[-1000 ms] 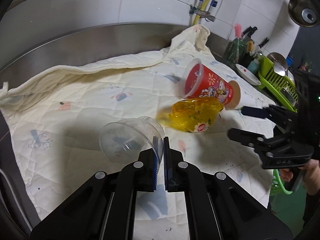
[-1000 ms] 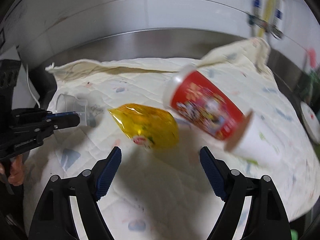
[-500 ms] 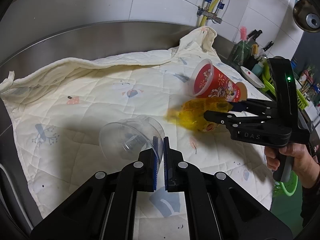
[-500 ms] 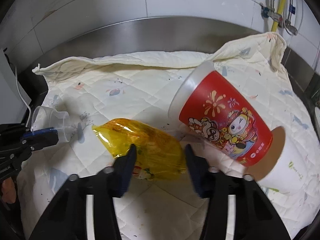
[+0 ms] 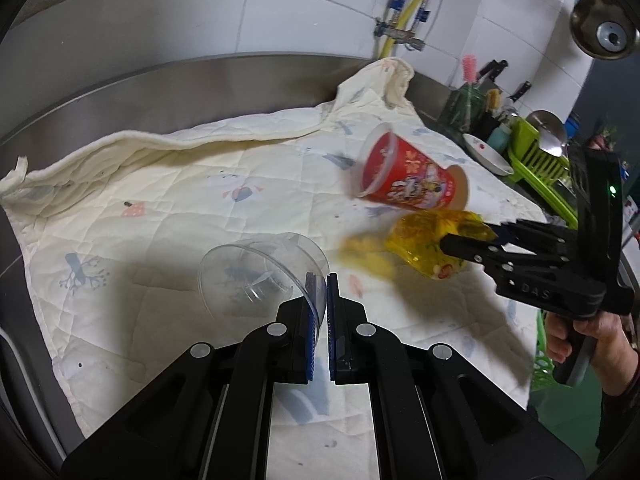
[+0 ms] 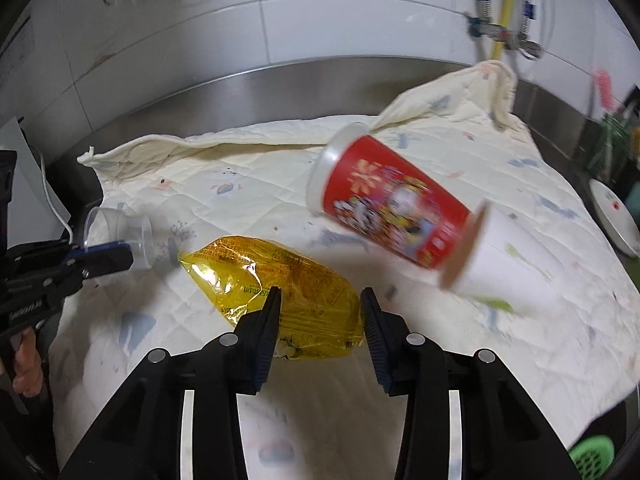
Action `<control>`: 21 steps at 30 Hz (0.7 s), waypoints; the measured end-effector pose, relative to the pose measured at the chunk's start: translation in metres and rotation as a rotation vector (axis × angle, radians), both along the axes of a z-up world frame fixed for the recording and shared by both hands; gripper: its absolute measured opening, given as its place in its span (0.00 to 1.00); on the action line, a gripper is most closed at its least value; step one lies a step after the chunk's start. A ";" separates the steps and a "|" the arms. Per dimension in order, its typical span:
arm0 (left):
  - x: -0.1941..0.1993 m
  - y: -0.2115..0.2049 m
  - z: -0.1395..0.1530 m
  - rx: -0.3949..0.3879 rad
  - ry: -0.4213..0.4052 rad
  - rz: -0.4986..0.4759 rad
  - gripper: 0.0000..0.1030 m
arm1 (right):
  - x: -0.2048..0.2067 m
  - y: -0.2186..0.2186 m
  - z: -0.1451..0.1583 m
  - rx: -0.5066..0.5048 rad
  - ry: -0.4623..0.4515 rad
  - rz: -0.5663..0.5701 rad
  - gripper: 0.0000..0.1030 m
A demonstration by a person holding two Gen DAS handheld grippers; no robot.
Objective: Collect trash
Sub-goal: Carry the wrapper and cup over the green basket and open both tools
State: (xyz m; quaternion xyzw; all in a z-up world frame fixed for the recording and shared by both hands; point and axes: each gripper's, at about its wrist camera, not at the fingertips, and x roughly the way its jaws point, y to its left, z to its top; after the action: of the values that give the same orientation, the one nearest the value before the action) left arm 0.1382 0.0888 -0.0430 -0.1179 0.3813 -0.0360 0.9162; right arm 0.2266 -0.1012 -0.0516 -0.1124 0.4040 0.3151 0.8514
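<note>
A quilted cream cloth covers the steel counter and carries three pieces of trash. The largest, a red printed paper cup, lies on its side toward the far right, its open rim facing away and left and its base against a white cup behind it; it sits well apart from both tools, nearer the right one. In front of it lies the yellow snack wrapper, its long axis running from far-left to near-right, so that its near, broad end falls between the two fingers of the right gripper. That gripper's jaws have just been closing, and in the right wrist view they now press the wrapper's two flanks, across its short axis; the left wrist view shows the same tool at the wrapper from the right. Smallest in bulk, the clear plastic cup lies tipped on its side at the left, mouth toward the camera; the left gripper has its fingers pressed together on the near rim wall, pinching it. The red cup therefore remains for whichever hand frees first, probably the right.
</note>
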 end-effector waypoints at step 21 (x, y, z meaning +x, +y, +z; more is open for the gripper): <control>0.001 -0.159 0.021 -0.007 -0.040 -0.338 0.03 | -0.090 -0.265 0.016 -0.087 -0.030 -0.520 0.38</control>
State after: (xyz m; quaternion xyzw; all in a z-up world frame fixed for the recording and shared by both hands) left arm 0.1392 -0.0706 -0.0221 -0.0545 0.3774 -0.1930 0.9041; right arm 0.1370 -0.3662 -0.0355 -0.0460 0.4198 0.0662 0.9040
